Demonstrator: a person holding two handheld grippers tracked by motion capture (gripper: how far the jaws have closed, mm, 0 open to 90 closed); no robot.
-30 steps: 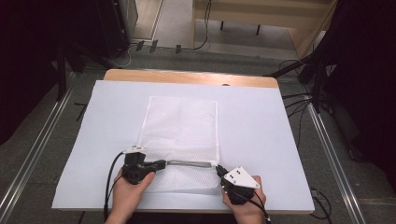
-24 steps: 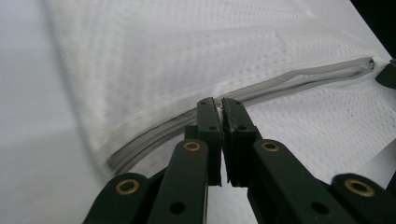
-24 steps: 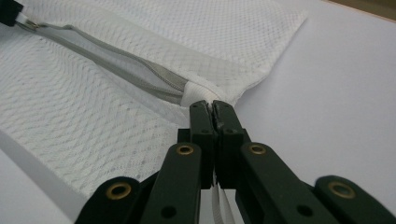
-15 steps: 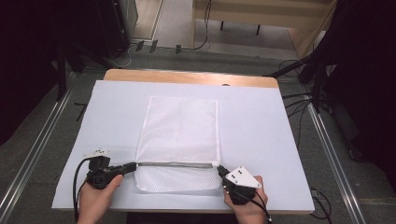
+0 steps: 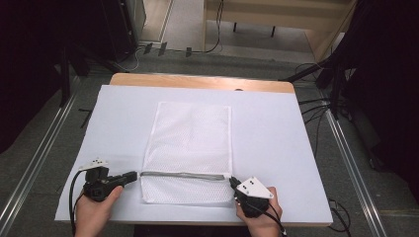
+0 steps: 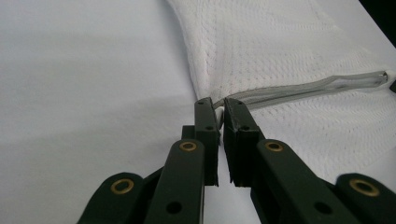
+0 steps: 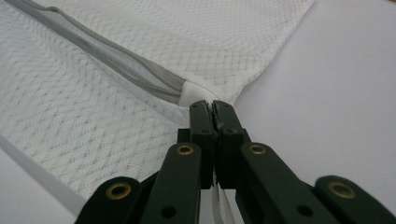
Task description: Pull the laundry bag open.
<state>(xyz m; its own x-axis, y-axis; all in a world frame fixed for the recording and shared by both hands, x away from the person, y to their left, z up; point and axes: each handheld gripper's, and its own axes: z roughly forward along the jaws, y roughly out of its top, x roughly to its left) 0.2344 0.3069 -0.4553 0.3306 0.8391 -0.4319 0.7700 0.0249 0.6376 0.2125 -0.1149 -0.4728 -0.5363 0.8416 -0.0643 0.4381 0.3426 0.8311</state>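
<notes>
Overhead view; two close tongs-mounted views.

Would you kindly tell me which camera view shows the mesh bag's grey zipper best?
The high view: the zipper runs its full length across the mesh bag. The left gripper view shows it foreshortened; the right gripper view shows just its end by the white tab.

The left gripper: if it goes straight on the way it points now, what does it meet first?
Probably the left end of the grey zipper on the white mesh bag. The left gripper is already right at it; actual contact is unclear.
</notes>
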